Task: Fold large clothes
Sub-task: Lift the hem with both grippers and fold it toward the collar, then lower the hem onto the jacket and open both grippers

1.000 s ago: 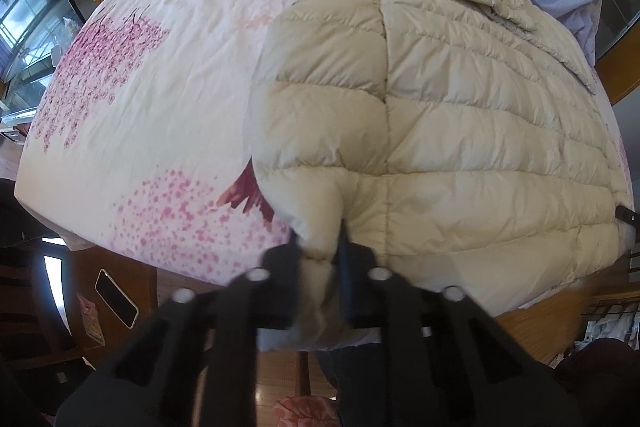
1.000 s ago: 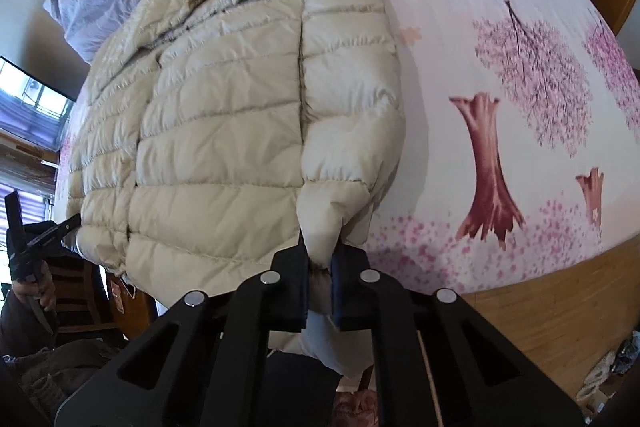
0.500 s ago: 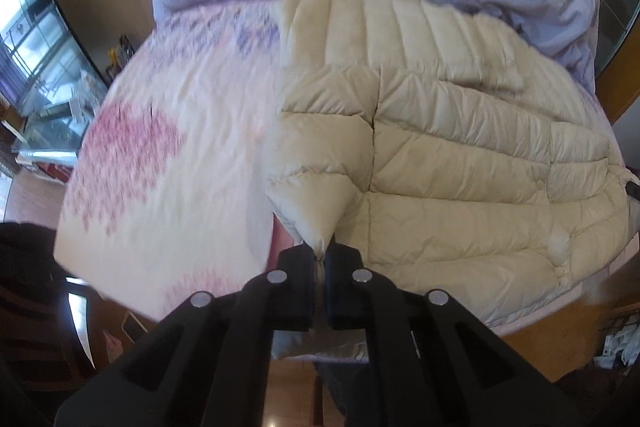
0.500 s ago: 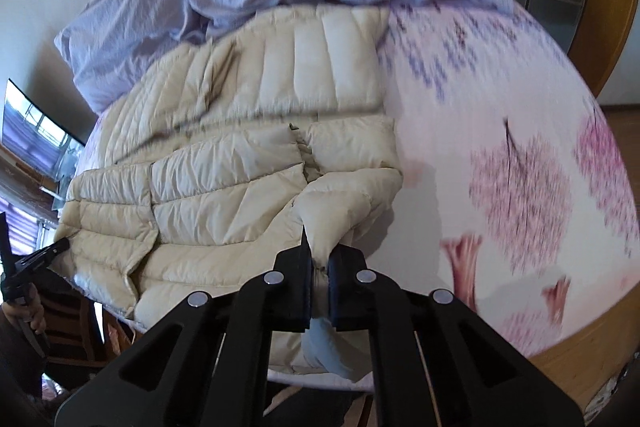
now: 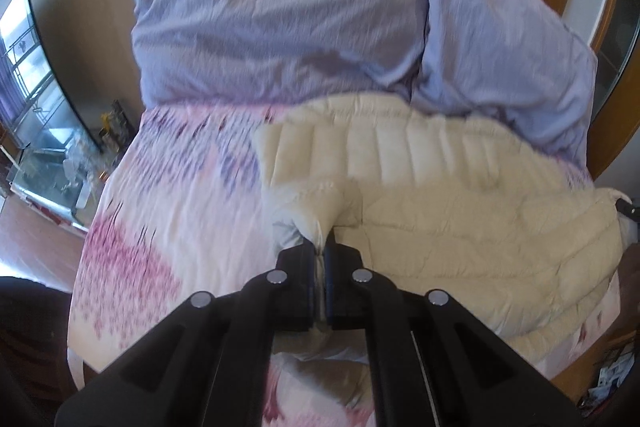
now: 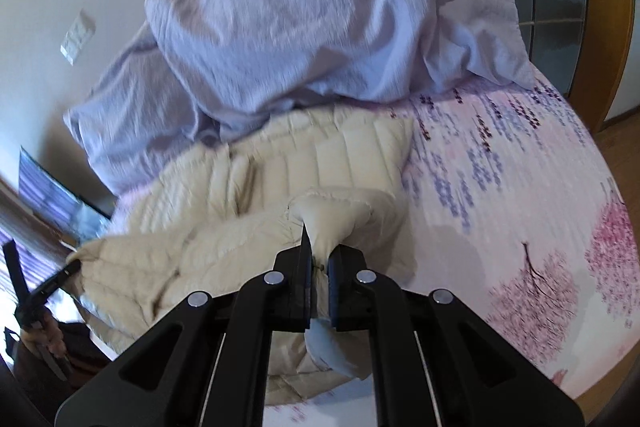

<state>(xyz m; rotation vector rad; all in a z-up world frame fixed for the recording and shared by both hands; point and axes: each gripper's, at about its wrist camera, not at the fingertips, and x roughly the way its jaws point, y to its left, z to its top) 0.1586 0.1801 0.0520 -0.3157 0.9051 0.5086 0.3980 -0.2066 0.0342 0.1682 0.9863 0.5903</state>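
A cream quilted down jacket (image 5: 460, 227) lies across a bed, its collar end toward the pillows. My left gripper (image 5: 320, 251) is shut on one bottom corner of the jacket and holds it lifted above the bed. In the right wrist view the same jacket (image 6: 320, 163) is doubling over on itself, and my right gripper (image 6: 320, 255) is shut on the other bottom corner, a puffed fold bulging out past the fingers. The left gripper shows again at the far left (image 6: 60, 277), pinching the hem, with a hand below it.
The bed wears a pink cherry-blossom sheet (image 5: 160, 227) (image 6: 520, 207). Two rumpled lilac pillows (image 5: 280, 27) (image 6: 320, 15) lie at the head against the wall. A glass cabinet (image 5: 32, 99) stands left of the bed, wooden framing (image 6: 600, 27) at right.
Both grippers have risen and carried the jacket's bottom corners up and toward the pillows, so the lower part folds over the upper. The pillows and wall have come into view.
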